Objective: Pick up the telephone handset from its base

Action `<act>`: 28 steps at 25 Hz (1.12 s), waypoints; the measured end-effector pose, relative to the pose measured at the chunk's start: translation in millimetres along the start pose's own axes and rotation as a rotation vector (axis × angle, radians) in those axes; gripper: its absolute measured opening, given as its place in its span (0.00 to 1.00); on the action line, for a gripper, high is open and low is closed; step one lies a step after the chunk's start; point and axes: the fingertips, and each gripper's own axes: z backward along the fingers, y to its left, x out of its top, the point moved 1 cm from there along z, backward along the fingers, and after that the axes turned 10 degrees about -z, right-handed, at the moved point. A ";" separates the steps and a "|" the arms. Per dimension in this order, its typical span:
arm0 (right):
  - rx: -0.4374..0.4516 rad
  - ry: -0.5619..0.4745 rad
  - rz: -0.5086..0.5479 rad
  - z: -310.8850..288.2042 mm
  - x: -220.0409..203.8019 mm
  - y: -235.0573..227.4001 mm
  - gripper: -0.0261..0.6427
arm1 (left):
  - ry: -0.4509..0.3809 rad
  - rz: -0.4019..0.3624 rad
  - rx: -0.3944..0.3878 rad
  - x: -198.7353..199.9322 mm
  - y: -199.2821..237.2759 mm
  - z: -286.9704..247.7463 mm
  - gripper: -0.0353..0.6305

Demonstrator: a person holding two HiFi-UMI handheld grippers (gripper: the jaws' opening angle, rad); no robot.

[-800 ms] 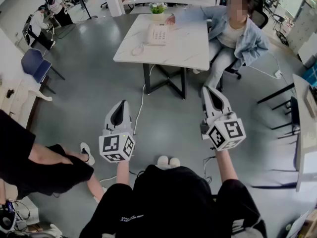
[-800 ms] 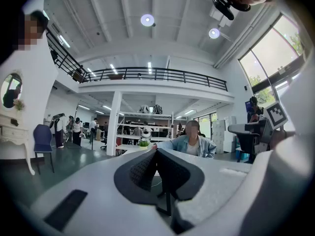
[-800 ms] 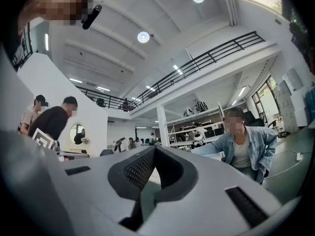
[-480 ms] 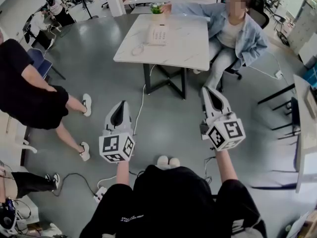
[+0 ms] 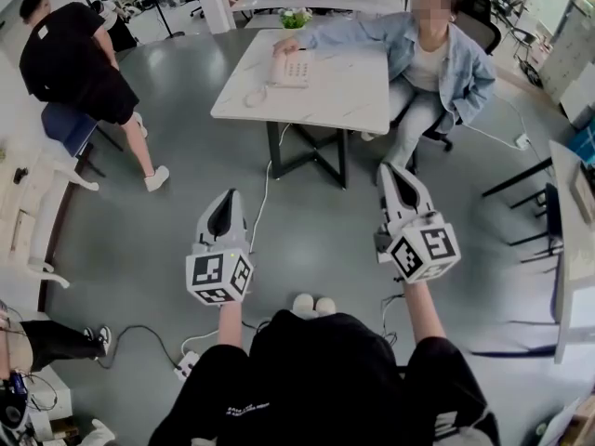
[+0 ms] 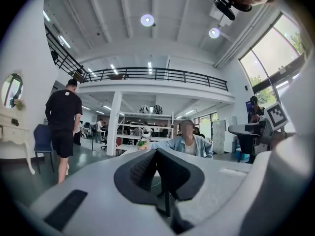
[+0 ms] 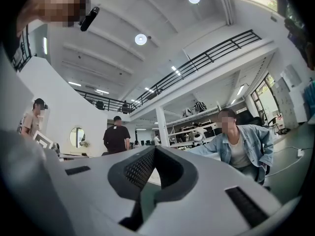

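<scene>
A white telephone [image 5: 291, 69] with its handset on the base sits on the white table [image 5: 353, 91], far ahead of me. A seated person in a denim jacket [image 5: 437, 59] stretches a hand [image 5: 279, 48] to the telephone's far left corner. My left gripper [image 5: 228, 197] and right gripper [image 5: 392, 171] hang over the grey floor, well short of the table, both pointing toward it. Both are shut with nothing between the jaws. In the left gripper view the left gripper [image 6: 156, 152] shows its jaws meeting at the tip, as does the right gripper [image 7: 154, 149] in the right gripper view.
A person in black [image 5: 79, 63] stands at the far left beside a blue chair [image 5: 65, 124]. A white cord [image 5: 263, 193] drops from the table to the floor. A power strip [image 5: 189, 364] and cables lie by my feet. Another desk [image 5: 572, 240] lines the right edge.
The person in black has walked from the near left to the far left. The seated person's hand has slid along the table to the telephone. Both grippers have stayed in place.
</scene>
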 end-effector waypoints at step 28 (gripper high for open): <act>0.056 0.065 -0.047 -50.3 -28.2 -36.0 0.02 | 0.060 0.029 0.023 -24.4 -5.5 -52.0 0.05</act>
